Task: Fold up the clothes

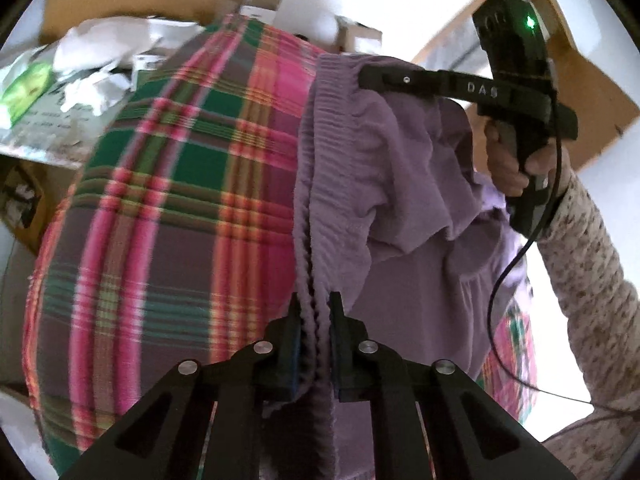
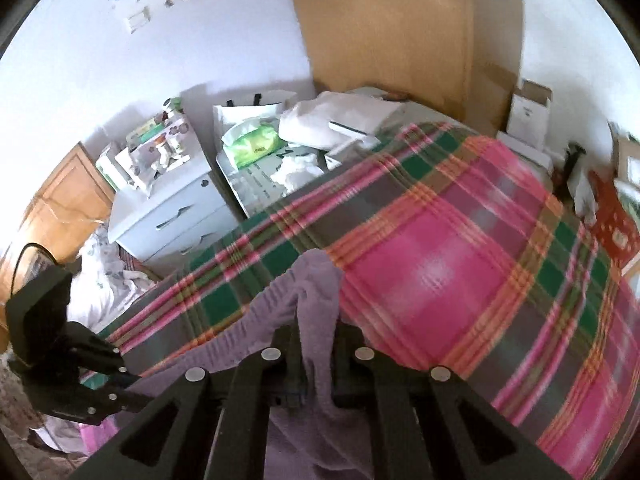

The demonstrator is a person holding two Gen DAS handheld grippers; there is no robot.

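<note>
A lilac garment [image 1: 384,208] with a ribbed elastic waistband is held up over a bed spread with a pink, green and orange plaid blanket [image 1: 172,200]. My left gripper [image 1: 316,316] is shut on the waistband. The right gripper [image 1: 368,76], held by a hand in a speckled sleeve, pinches the far end of the same band. In the right wrist view my right gripper [image 2: 318,336] is shut on a bunch of the lilac garment [image 2: 316,292] above the plaid blanket [image 2: 460,248], and the left gripper [image 2: 132,388] shows at lower left.
White bags and a green packet [image 2: 252,142] are piled at the head of the bed. A white bedside cabinet [image 2: 172,216] with clutter stands to the left, a wooden headboard [image 2: 384,32] behind. Cardboard boxes [image 2: 528,116] line the far side.
</note>
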